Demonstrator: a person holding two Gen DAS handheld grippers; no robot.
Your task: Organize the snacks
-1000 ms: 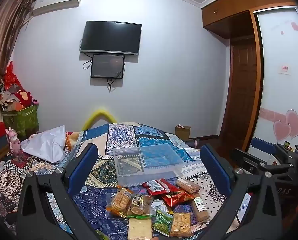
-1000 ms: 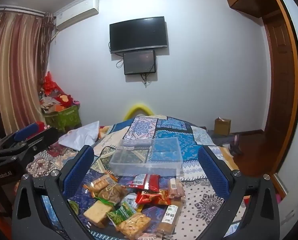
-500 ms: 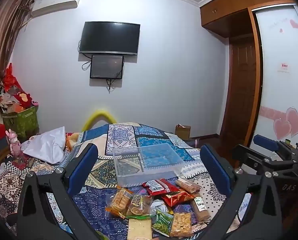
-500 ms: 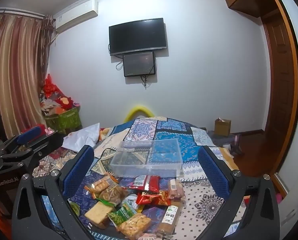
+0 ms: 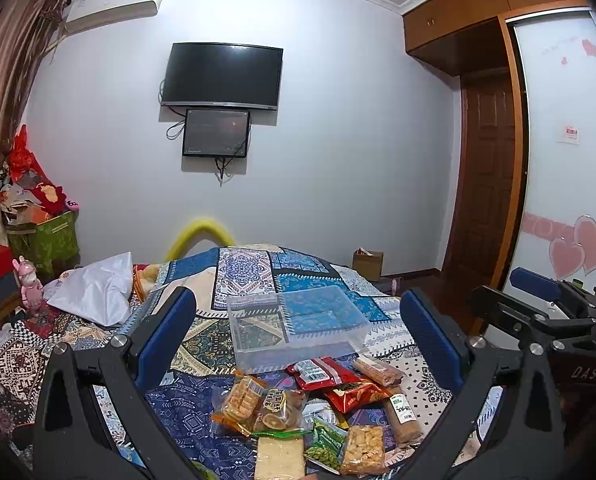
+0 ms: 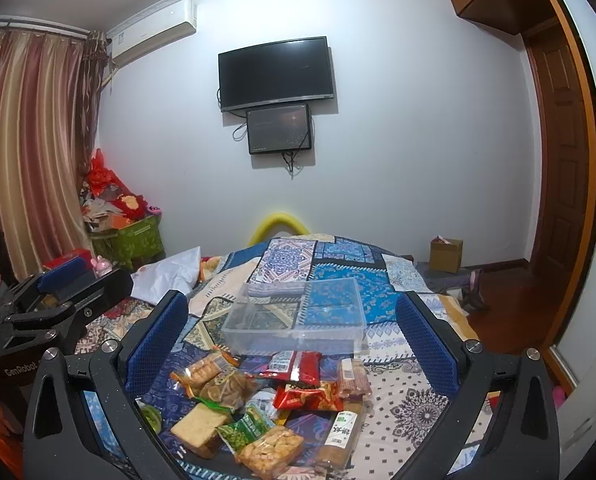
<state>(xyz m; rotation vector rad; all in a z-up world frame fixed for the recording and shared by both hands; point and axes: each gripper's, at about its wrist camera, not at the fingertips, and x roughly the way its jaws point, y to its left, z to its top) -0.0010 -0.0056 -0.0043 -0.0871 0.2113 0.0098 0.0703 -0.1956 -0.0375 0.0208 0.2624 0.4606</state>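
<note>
Left wrist view: left gripper [image 5: 298, 340] spread wide, holding nothing, above snack packets [image 5: 318, 416] heaped before clear bin [image 5: 298, 328] on patterned bedspread [image 5: 186, 408].

Right wrist view: right gripper [image 6: 292, 338] likewise agape, empty. Likely to pinch two overlapping packets, or slip on glossy film.

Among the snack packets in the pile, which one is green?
The small packet of green peas, near the front of the pile between the pale square cake and the bag of golden crackers. The other packets are red, orange or tan.
</note>
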